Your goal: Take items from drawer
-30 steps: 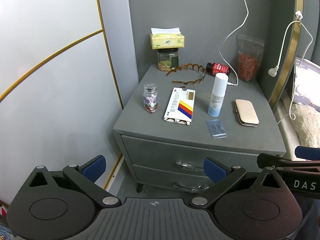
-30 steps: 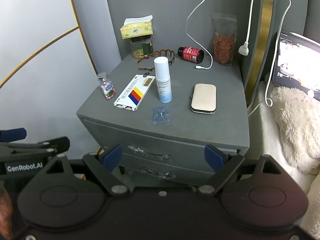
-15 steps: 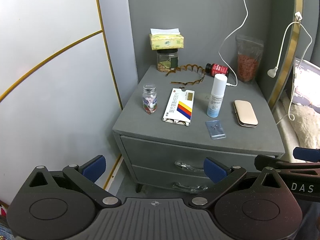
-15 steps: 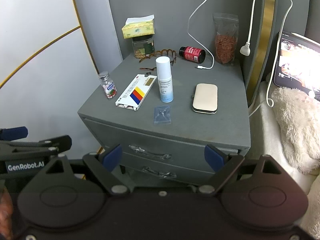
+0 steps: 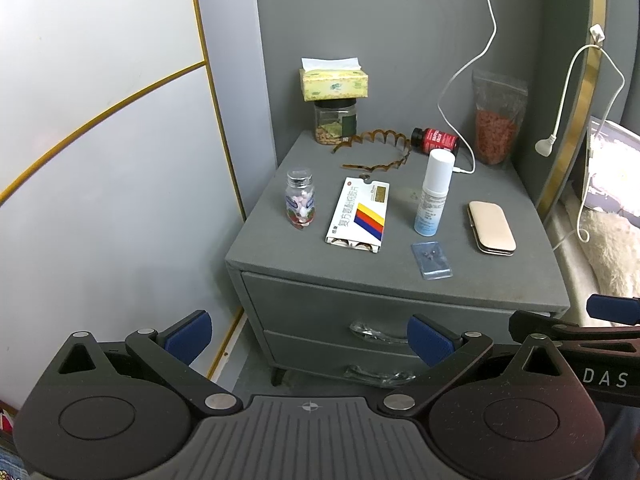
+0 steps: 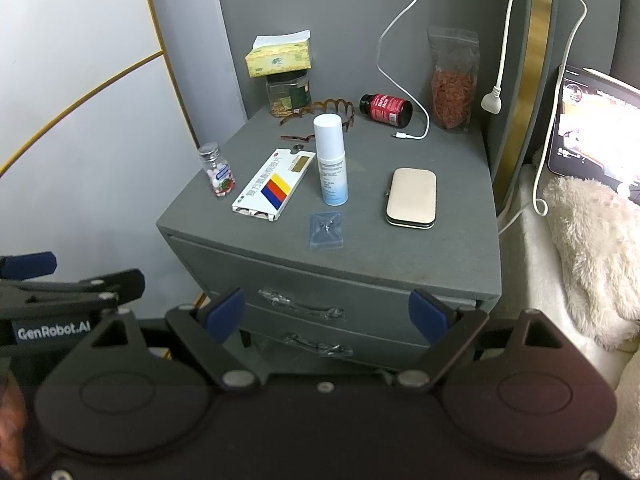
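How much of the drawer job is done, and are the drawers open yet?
Nothing looks done yet. Both drawers, top drawer and bottom drawer, are shut. The left gripper and right gripper are open and empty, held in front of the nightstand without touching it. Left to do: pull a handle, open a drawer and lift things out. What is inside is hidden.

Two drawers (image 5: 360,312) (image 5: 344,360), one tissue box (image 5: 334,84), one spray bottle (image 5: 434,192), one beige case (image 5: 491,227), one medicine box (image 5: 360,216)
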Tool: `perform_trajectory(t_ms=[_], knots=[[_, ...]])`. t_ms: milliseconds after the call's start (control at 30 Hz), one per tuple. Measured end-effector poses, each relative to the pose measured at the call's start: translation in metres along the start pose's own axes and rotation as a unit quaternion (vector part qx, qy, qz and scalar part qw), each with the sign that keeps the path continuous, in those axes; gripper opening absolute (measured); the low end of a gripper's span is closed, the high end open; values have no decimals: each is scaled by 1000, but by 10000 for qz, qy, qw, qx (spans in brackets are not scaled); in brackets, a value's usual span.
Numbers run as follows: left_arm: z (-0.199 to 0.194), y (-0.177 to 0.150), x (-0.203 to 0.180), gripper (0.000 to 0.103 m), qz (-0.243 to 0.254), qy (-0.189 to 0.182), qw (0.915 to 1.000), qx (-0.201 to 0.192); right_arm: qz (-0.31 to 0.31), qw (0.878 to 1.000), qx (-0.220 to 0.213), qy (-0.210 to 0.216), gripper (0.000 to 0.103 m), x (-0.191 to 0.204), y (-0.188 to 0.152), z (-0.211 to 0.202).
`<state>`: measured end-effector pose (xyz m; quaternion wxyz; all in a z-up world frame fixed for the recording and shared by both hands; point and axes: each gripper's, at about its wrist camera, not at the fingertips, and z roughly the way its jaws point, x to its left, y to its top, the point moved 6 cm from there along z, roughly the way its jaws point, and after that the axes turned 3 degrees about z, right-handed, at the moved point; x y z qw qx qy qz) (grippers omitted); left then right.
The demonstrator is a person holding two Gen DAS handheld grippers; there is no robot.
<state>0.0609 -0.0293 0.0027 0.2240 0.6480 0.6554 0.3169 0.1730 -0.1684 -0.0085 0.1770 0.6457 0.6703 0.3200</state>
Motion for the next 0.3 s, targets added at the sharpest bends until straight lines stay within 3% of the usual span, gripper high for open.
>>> perform_trajectory(t_ms=[300], knots=[[-2,0,1,103,1,2,10000,-9,16,10000,2,-3,89,-3,0,-7]])
